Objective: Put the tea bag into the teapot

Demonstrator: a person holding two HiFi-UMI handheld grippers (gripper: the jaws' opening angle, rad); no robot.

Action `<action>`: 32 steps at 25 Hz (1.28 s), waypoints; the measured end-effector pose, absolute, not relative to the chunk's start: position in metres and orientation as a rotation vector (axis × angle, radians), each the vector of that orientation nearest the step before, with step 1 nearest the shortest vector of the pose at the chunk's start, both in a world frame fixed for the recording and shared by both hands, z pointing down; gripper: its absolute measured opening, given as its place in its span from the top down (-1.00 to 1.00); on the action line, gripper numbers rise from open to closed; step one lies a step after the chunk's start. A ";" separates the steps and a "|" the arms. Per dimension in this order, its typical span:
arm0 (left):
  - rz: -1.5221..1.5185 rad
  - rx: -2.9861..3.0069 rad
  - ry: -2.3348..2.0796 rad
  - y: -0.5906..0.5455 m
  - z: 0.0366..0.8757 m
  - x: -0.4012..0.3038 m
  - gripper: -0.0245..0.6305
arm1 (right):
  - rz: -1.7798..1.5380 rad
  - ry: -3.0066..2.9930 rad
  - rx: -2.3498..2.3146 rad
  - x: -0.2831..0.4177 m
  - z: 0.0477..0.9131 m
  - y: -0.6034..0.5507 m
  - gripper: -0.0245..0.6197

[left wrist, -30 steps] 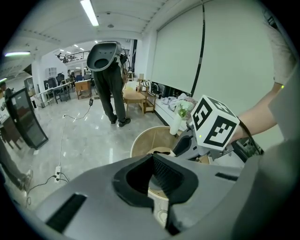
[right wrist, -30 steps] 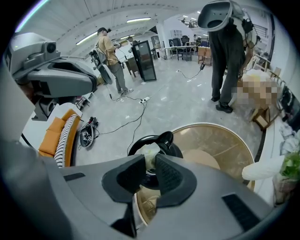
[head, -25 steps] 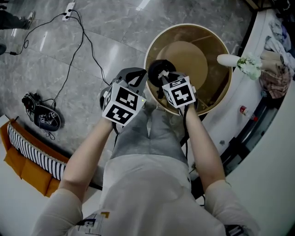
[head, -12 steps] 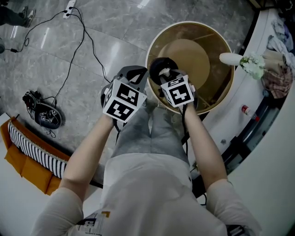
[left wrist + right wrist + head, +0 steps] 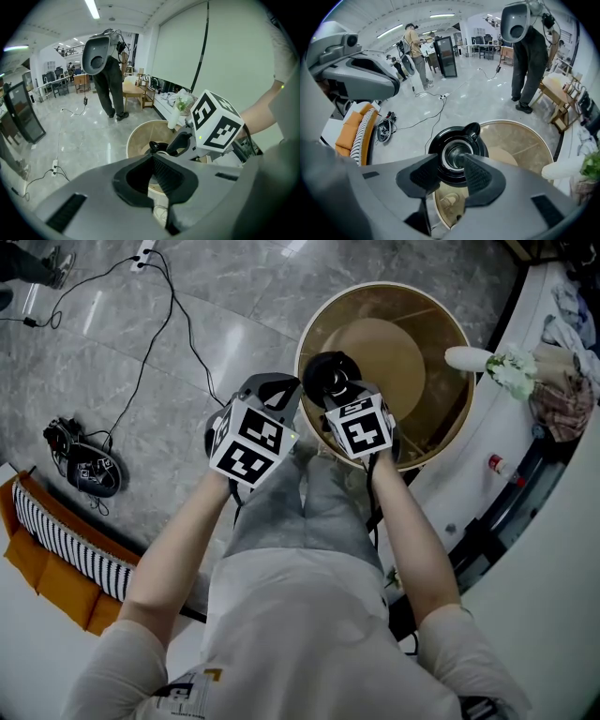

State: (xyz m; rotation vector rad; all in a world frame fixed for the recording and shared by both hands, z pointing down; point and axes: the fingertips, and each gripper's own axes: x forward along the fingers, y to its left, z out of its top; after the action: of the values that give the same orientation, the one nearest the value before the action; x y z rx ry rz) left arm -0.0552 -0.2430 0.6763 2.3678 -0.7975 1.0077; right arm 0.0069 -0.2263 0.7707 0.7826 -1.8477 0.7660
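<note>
- The right gripper (image 5: 451, 158) is hanging steeply downward, directly above the teapot (image 5: 319, 369).
- Its fingers (image 5: 480, 176) are standing wide apart after having just been opening. They are gripping nothing, and only the open mouth of the teapot is showing in the gap below them.
- The teapot is black, with its spout pointing toward the far side. It is sitting at the near left edge of the round tabletop (image 5: 403, 324).
- The tea bag is not showing between either pair of fingers. The inside of the teapot mouth is reading dark in the right gripper view, so whether the tea bag is lying in there cannot be told.
- The left gripper (image 5: 153, 159) is hovering just left of the right gripper, near the left rim of the tabletop and angled downward.
- Its fingers are lying narrow, meeting at the tips, and they are carrying nothing.
- A white vase (image 5: 469, 361) holding a green plant is lying across the far right rim of the tabletop.
- On the floor (image 5: 187, 352), well to the left, cables (image 5: 167, 315) are running from a power strip (image 5: 141, 255) toward a dark bundle of gear (image 5: 86, 468).
- An orange and striped cushion (image 5: 56, 554) is sitting at the near left.
- Another person (image 5: 529, 61) is standing on the floor beyond the tabletop.
</note>
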 end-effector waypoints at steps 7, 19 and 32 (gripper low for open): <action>0.999 2.390 -0.823 -0.238 0.652 -0.055 0.90 | 0.742 -1.886 0.834 0.010 0.737 -0.231 0.50; 0.939 2.492 -0.945 -0.249 0.557 -0.056 0.90 | 0.665 -1.981 1.021 0.033 0.621 -0.252 0.71; 0.812 2.699 -1.070 -0.228 0.420 -0.033 0.90 | 0.501 -2.194 1.252 0.066 0.429 -0.252 0.81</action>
State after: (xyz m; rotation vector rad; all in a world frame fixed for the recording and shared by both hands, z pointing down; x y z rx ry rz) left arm -0.0330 -0.2279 0.4202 2.6991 -1.0700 0.8117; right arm 0.0664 -0.2524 0.4294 1.2520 -2.1941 0.5015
